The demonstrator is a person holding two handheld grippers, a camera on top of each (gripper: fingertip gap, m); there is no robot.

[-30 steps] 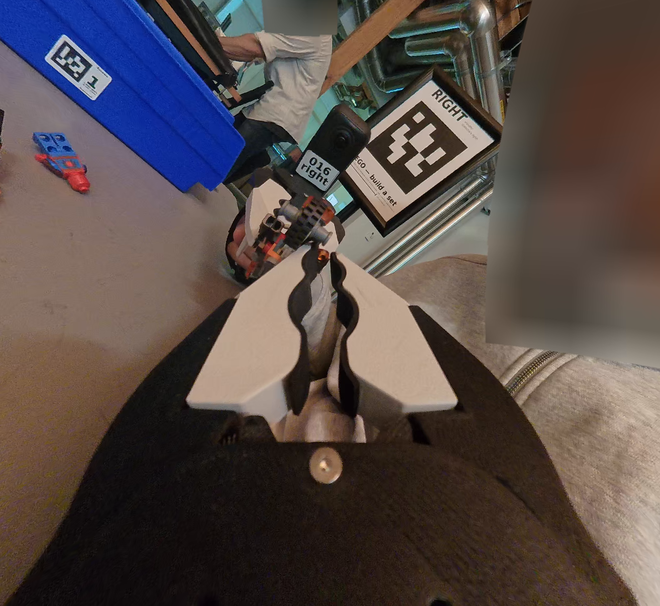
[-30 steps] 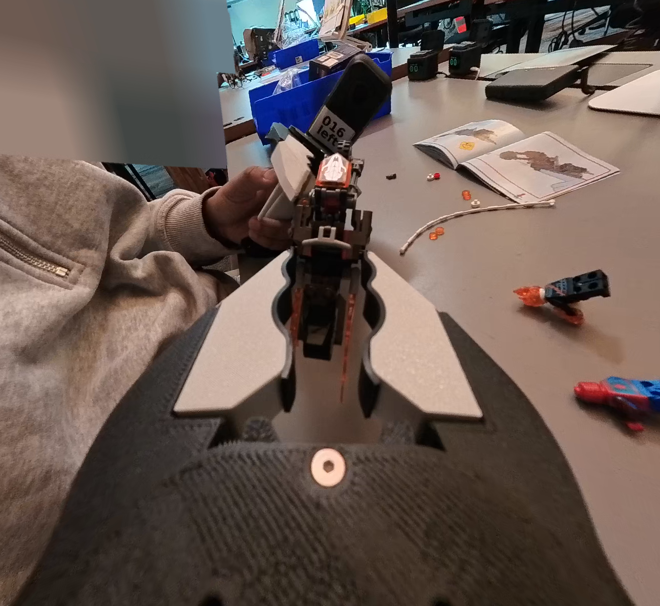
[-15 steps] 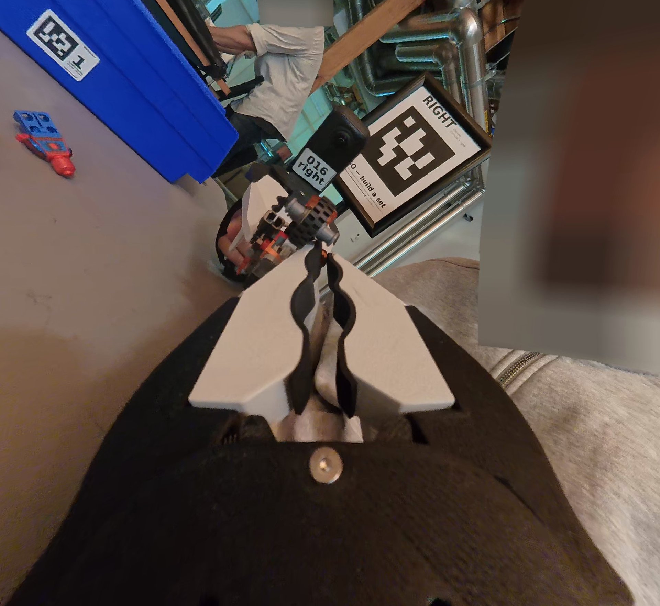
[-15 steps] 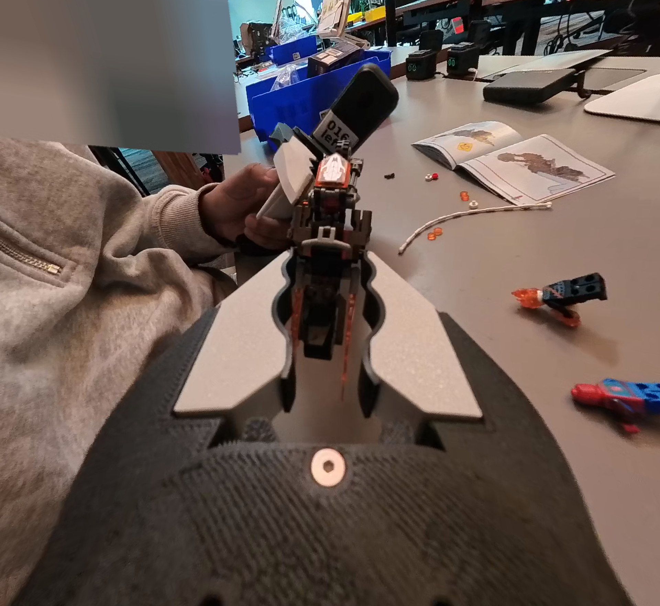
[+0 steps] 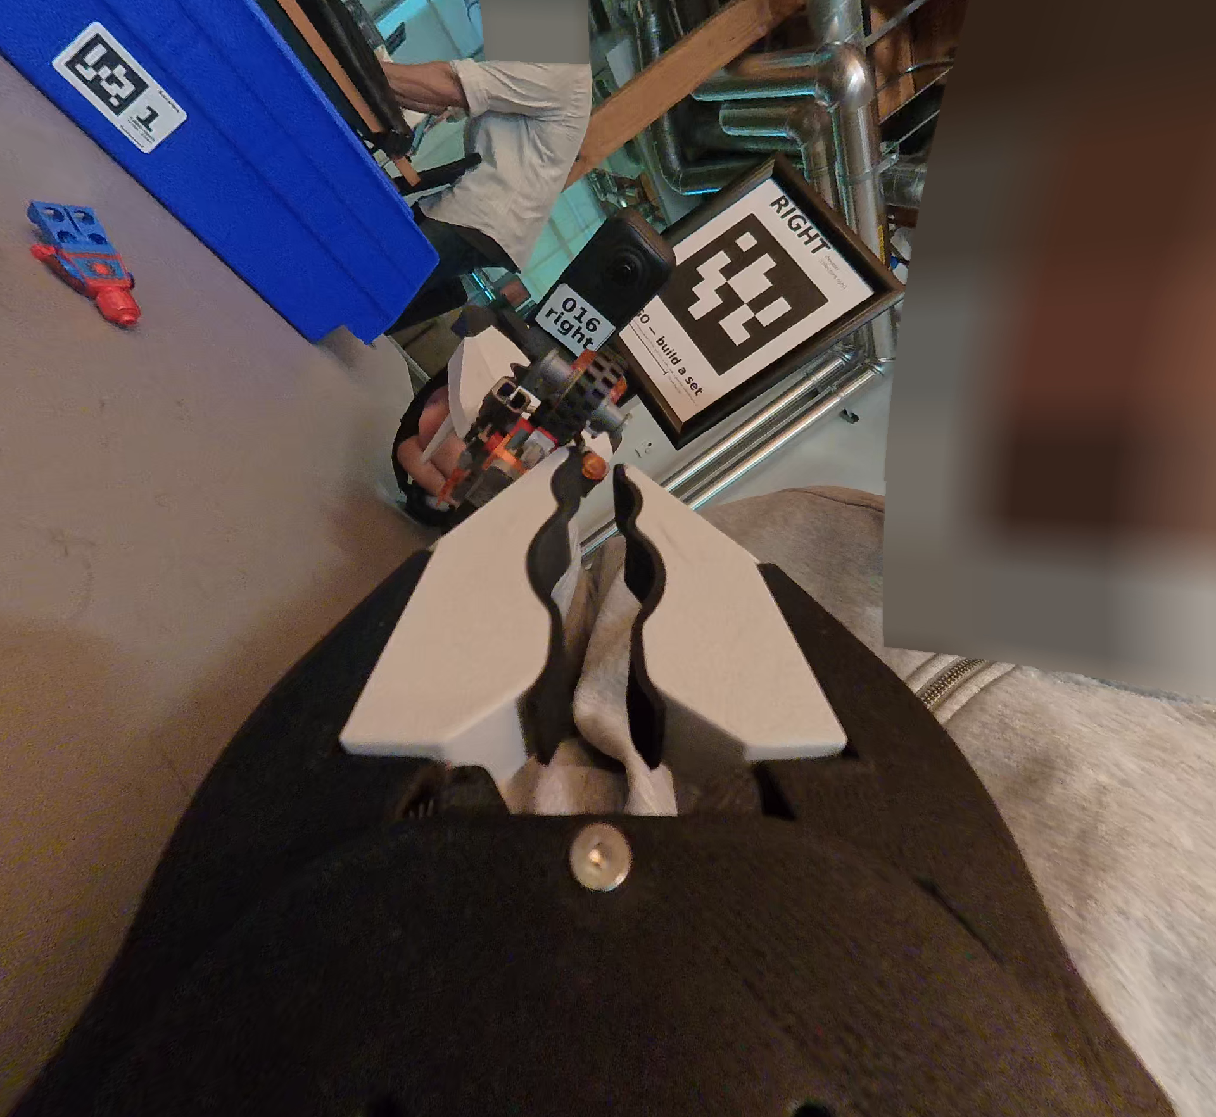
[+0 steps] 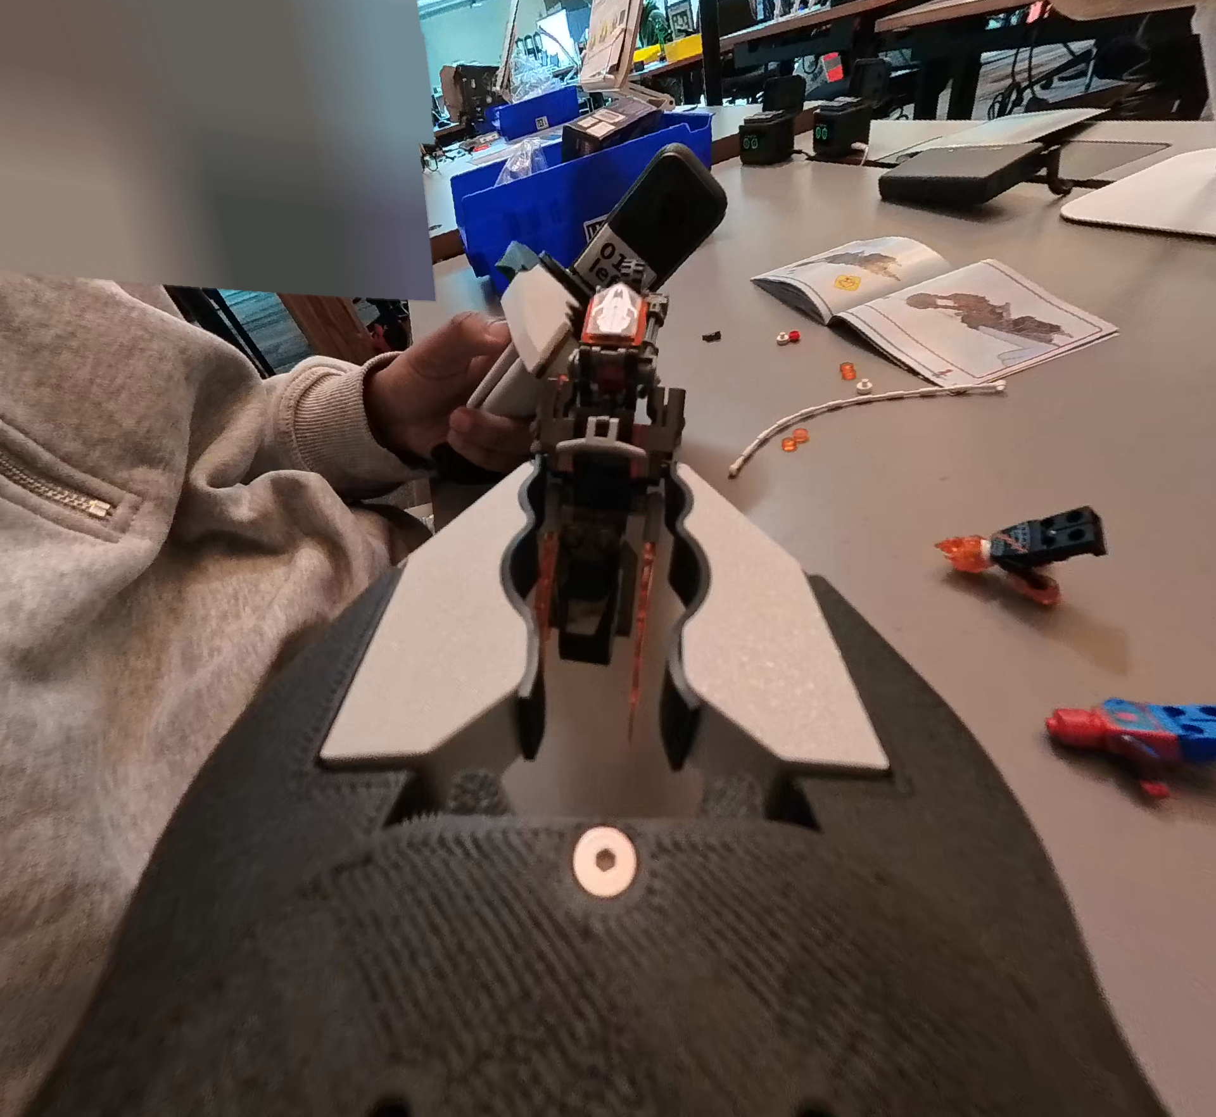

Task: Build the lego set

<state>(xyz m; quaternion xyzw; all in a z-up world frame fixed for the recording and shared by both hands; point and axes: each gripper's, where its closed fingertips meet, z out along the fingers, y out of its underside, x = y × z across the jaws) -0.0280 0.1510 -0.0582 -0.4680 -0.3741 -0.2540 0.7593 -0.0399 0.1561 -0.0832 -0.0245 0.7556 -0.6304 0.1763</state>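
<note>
My right gripper (image 6: 602, 480) is shut on a dark lego motorcycle model (image 6: 602, 427) with orange flame parts, held up in the air above the table edge. The model also shows in the left wrist view (image 5: 546, 414), with its black ribbed wheel towards me. My left gripper (image 5: 592, 473) is nearly closed, with a small orange round stud (image 5: 594, 466) pinched at its tips, right against the model's wheel end. In the right wrist view the left gripper (image 6: 536, 329) sits just behind the model, held by a hand.
On the grey table lie a red-blue minifigure (image 6: 1138, 737), a black minifigure with a flame (image 6: 1026, 549), an open instruction booklet (image 6: 934, 309), a white string (image 6: 855, 408) and loose orange studs (image 6: 795, 441). A blue bin (image 5: 230, 118) stands behind. A framed marker sign (image 5: 757, 302) stands beyond the table edge. Both grippers' tips are close together, under 4 cm apart.
Both grippers stay together. The left gripper shifted slightly against the model, and the orange stud at its tips shows again after being hidden half a second ago.
</note>
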